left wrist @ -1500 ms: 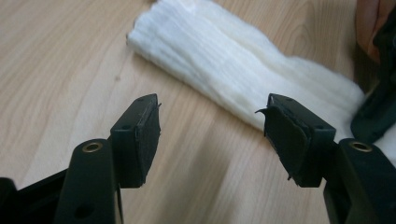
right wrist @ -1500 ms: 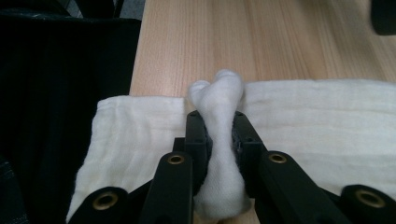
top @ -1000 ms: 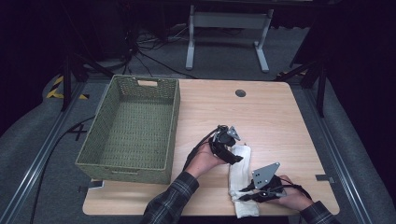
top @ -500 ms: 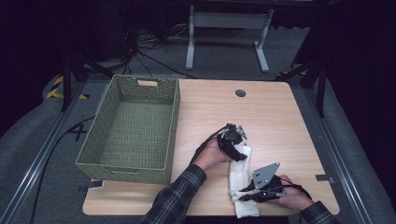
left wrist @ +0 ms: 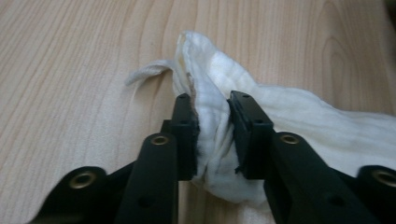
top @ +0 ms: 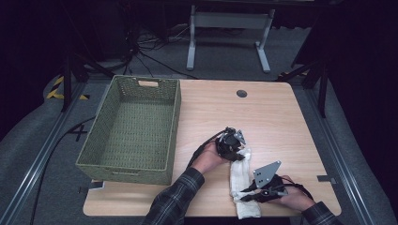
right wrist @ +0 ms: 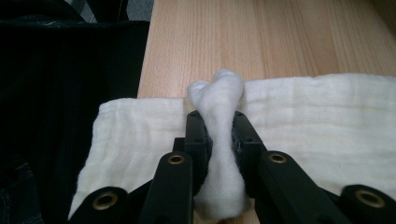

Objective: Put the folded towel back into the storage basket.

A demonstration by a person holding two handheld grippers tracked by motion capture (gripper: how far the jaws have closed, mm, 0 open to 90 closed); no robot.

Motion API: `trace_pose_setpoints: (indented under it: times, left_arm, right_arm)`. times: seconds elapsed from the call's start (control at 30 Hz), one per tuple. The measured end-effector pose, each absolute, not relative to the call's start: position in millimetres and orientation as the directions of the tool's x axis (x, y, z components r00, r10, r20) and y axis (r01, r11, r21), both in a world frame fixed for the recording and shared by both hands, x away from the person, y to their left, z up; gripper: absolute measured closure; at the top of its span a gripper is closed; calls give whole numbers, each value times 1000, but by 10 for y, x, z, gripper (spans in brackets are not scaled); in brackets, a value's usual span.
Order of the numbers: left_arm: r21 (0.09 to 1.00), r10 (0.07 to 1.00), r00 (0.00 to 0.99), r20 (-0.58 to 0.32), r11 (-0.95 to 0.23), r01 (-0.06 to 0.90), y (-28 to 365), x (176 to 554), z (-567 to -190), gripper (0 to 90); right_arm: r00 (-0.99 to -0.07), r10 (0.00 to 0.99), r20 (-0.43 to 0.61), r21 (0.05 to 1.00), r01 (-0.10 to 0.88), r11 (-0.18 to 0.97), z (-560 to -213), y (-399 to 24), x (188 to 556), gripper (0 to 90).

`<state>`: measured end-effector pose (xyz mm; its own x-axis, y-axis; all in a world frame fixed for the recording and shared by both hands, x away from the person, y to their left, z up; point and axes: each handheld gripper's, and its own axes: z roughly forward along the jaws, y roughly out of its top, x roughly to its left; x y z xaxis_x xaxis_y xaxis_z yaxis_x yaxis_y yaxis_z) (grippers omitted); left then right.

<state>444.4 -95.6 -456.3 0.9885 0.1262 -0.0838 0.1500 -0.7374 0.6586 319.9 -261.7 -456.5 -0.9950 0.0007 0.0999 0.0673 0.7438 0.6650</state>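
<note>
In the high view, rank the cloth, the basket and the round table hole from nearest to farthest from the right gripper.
From the right gripper:
1. Cloth, pinched in its jaws at the near edge.
2. Basket, on the left side of the table.
3. Hole, near the far edge.

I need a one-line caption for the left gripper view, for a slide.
Left gripper, jaws just closed, pinching a bunched fold of the white cloth on the wooden table.

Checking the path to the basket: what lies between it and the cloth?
Bare tabletop; the high view shows nothing between the basket and the cloth.
</note>
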Motion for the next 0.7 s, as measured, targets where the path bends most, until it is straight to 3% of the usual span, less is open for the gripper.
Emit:
trace_pose_setpoints:
  times: [0.37, 0.7]
  left_arm:
    - [681, 141, 987, -77, -716, 155, -862, 4426, -4441, 800]
    - [724, 162, 985, -53, -674, 150, -729, 4344, -4046, 800]
  right_arm:
    - [-991, 33, 129, 691, 114, 714, -4483, -2636, 3267, 807]
    - [-990, 43, 132, 704, 124, 699, -4313, -2568, 3374, 806]
